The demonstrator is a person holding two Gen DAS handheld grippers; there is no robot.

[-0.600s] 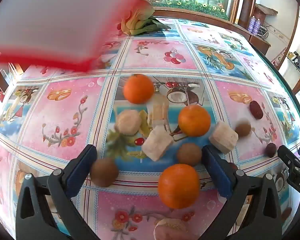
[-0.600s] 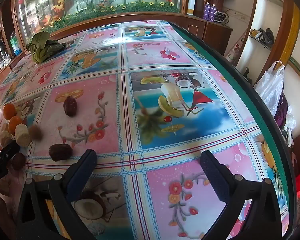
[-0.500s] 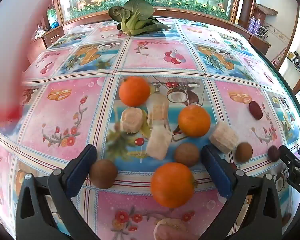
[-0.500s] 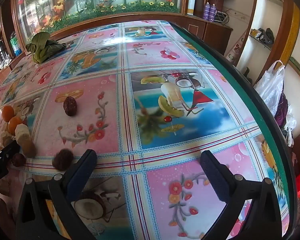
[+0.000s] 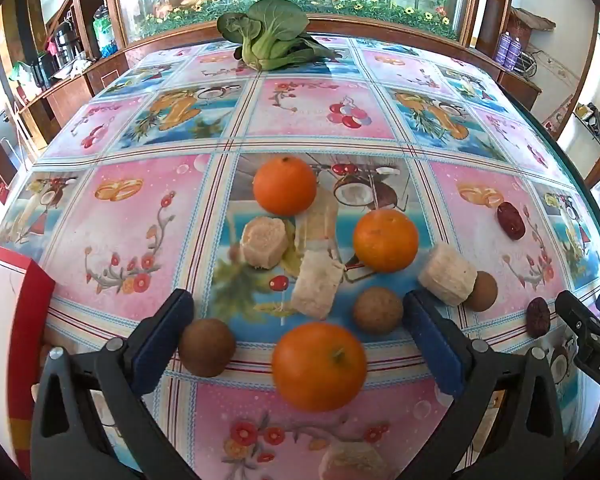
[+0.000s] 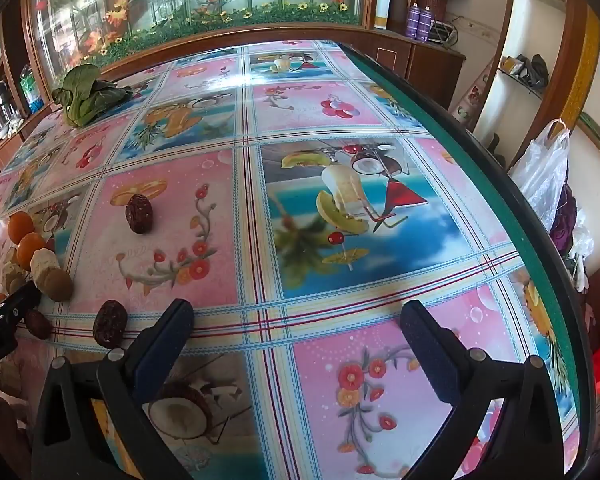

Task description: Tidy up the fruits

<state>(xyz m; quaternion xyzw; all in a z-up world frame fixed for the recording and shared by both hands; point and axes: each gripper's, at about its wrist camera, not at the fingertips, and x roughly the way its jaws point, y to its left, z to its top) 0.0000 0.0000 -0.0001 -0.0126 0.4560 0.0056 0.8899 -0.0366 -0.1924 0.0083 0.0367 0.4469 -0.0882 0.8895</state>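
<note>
while both jaws gape empty, the date [image 6: 139, 213] lies lengthwise away from the right gripper [image 6: 296, 344].

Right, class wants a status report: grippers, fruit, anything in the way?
Left gripper open, empty. Right gripper open, empty. Nearest orange loose between left fingers, ungrasped. Brown round fruit beside left finger; pale chunk just beyond.

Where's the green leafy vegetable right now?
The green leafy bok choy lies at the table's far edge, top centre in the left wrist view; in the right wrist view it sits far left, well beyond the fruit.
</note>
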